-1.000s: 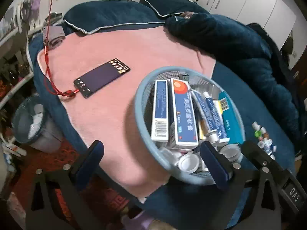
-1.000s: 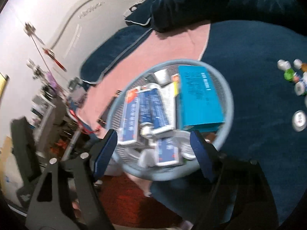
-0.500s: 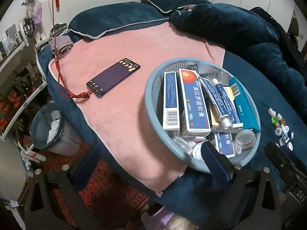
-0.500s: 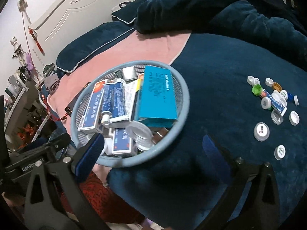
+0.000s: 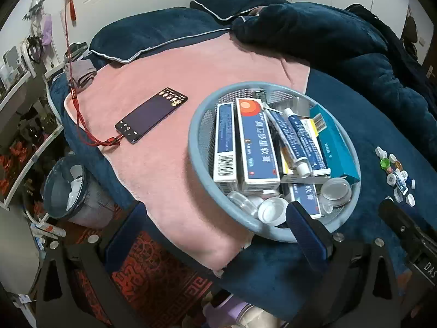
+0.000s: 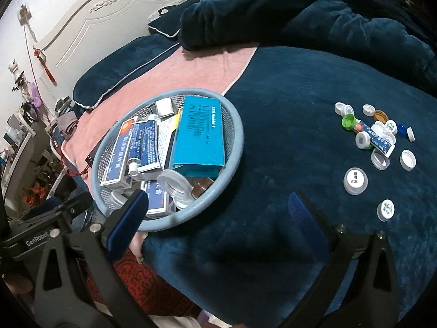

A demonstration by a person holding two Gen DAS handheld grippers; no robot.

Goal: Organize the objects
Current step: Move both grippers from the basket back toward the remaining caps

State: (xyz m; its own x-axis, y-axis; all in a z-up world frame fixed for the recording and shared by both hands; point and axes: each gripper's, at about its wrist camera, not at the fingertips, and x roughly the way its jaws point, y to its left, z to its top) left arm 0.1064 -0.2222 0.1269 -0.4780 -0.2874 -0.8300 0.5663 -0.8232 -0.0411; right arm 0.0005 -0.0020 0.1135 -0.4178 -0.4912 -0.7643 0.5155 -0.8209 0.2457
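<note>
A blue mesh basket (image 5: 192,142) (image 6: 239,134) sits on the bed, half on a pink towel (image 5: 169,150) and half on the dark blue blanket (image 6: 286,104). It holds medicine boxes (image 5: 256,142), ointment tubes (image 5: 295,142), a teal box (image 6: 199,134) and clear lids. Several loose bottle caps (image 6: 374,136) (image 5: 396,175) lie on the blanket to the basket's right. My left gripper (image 5: 215,232) is open just short of the basket's near rim, with its right finger in front of that rim. My right gripper (image 6: 215,218) is wide open over bare blanket, between basket and caps.
A phone (image 5: 151,114) on a red cable lies on the towel left of the basket. Past the bed edge stand a waste bin (image 5: 68,188) and shelves (image 5: 24,125). A heaped duvet (image 6: 300,13) and pillows lie beyond.
The right gripper's jaws have spread wider and shifted right, off the basket and toward the caps. Both views have drawn back from the basket, which stays where it was on the bed.
</note>
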